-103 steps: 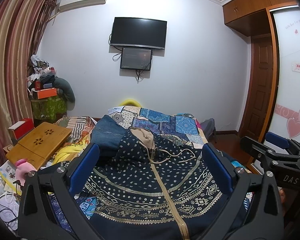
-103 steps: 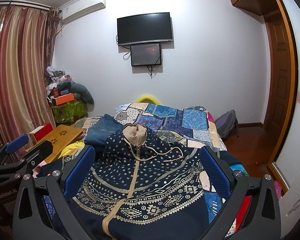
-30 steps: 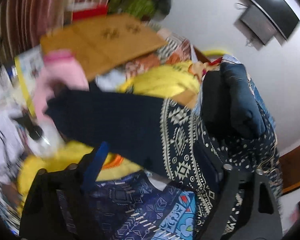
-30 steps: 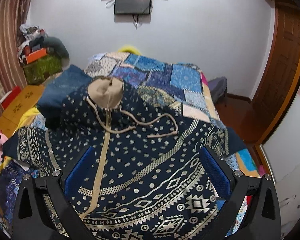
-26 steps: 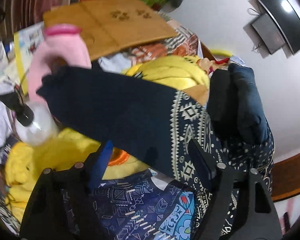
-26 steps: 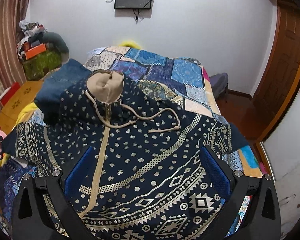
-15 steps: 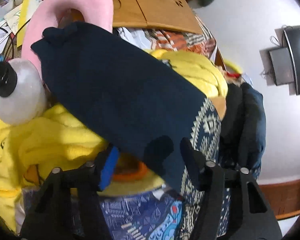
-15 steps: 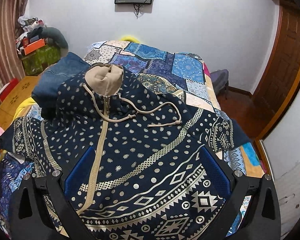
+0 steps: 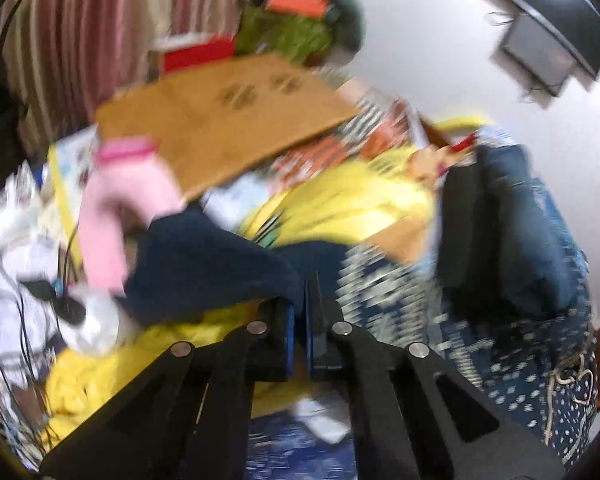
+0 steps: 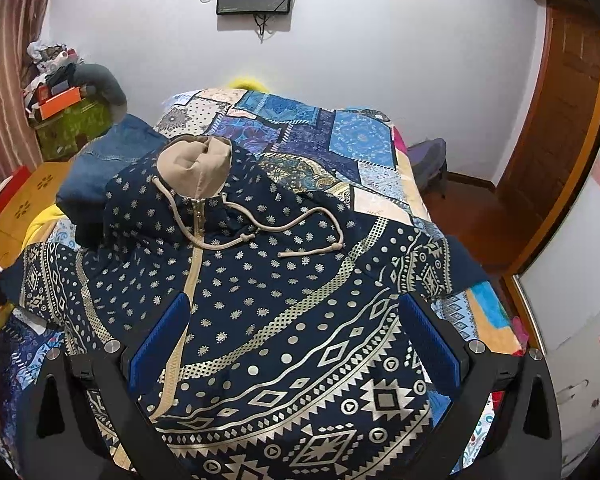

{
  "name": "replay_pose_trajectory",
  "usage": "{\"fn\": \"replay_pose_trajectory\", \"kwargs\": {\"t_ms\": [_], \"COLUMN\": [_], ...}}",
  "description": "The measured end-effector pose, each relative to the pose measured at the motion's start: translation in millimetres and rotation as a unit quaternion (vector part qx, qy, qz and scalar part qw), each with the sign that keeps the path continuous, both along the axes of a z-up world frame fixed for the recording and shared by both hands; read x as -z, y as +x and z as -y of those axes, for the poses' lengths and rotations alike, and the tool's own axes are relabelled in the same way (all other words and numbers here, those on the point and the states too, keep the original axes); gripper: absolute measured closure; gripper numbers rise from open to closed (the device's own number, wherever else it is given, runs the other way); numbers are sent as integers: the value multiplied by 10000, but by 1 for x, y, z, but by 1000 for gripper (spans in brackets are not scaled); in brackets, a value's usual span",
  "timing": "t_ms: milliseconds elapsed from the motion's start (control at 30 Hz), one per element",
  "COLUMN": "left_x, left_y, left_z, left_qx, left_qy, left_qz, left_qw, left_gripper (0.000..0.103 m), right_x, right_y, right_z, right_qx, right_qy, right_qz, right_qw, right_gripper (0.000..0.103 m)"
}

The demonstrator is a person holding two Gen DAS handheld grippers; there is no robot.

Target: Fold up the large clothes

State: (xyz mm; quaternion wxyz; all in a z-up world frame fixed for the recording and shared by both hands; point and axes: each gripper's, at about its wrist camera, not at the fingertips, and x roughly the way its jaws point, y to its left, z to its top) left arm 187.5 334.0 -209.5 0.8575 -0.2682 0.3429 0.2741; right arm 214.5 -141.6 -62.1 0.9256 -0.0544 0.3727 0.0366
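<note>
Navy gold-patterned hoodie, spread flat

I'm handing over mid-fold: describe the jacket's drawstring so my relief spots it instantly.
Start at the patchwork bedspread; the navy patterned hooded jacket lies spread on it. Below its beige hood, the beige drawstring loops across the dotted chest. It is a loose knotted cord, unlike the straight beige zipper strip beside it.

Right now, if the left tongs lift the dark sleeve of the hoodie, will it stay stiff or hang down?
Probably it hangs down: the sleeve already sags in soft folds beyond the left tongs, which have just closed on it. The hoodie looks thick, so it may feel rather heavy. Its drawstring lies loose and could swing.
</note>
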Motion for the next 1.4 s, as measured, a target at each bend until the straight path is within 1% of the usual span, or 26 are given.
{"fn": "replay_pose_trajectory", "kwargs": {"t_ms": [100, 133, 200, 233, 333, 367, 433, 500, 633, 700, 767, 833, 900, 1100, 1133, 1200, 1233, 1300, 1367, 1400], "left_x": [-37, -52, -68, -80, -100, -107, -111, -114, -110, -101, -90, -79, -64, -18, -12, -1, 3, 7, 3, 1], "left_y": [12, 17, 28, 33, 43, 47, 58, 71, 88, 93, 98, 102, 107, 112, 110, 108, 107, 102, 97, 94], "left_z": [26, 38, 55, 69, 98, 110, 133, 161, 214, 243, 269, 288, 307, 340, 342, 346, 348, 352, 353, 353], "left_qx": [341, 518, 761, 979, 1481, 1674, 2142, 2571, 3280, 3622, 3905, 4106, 4313, 4730, 4767, 4878, 4902, 4951, 5002, 5022], "left_qy": [265, 343, 420, 438, 329, 223, -71, -198, -196, -212, -215, -198, -182, -357, -375, -412, -372, -171, -4, 97], "left_qz": [414, 599, 807, 963, 1255, 1335, 1447, 1437, 1219, 1030, 798, 550, 223, -589, -682, -871, -943, -1088, -1094, -1081], "left_qw": [9982, 9963, 9929, 9895, 9804, 9765, 9660, 9554, 9366, 9261, 9169, 9099, 9017, 8784, 8756, 8676, 8657, 8618, 8590, 8579], "left_gripper": [101, 101, 101, 101, 101, 101, 101, 101, 101, 101, 101, 101, 101, 101, 101, 101, 100, 95, 91, 84], "right_x": [-1, -1, -1, -1, 0, 0, 1, 1, 5, 7, 9, 10, 11, 15, 15, 15, 16, 16, 16, 15], "right_y": [0, 0, 1, 1, 1, 1, 0, -1, -1, -2, -4, -6, -7, -8, -9, -9, -9, -9, -7, -6], "right_z": [1, 2, 3, 4, 6, 8, 13, 18, 29, 32, 36, 40, 42, 44, 44, 43, 42, 41, 38, 37], "right_qx": [-5, -7, -21, -25, -22, -18, 1, 32, 86, 94, 120, 129, 118, 61, 52, 26, 15, -19, -60, -83], "right_qy": [16, 19, 26, 27, 18, 22, 55, 94, 178, 195, 192, 198, 214, 161, 154, 155, 156, 156, 140, 117], "right_qz": [41, 49, 48, 51, 71, 76, 86, 78, 23, -15, -30, -39, -50, -106, -113, -124, -138, -175, -206, -215], "right_qw": [10000, 10000, 10000, 10000, 10000, 10000, 9999, 9999, 9998, 9998, 9997, 9997, 9997, 9998, 9998, 9998, 9998, 9997, 9997, 9997], "right_gripper": [0, 0, 0, 0, 0, 0, 0, 0, 0, 0, 0, 0, 0, 0, 0, 0, 0, 0, 0, 0]}}
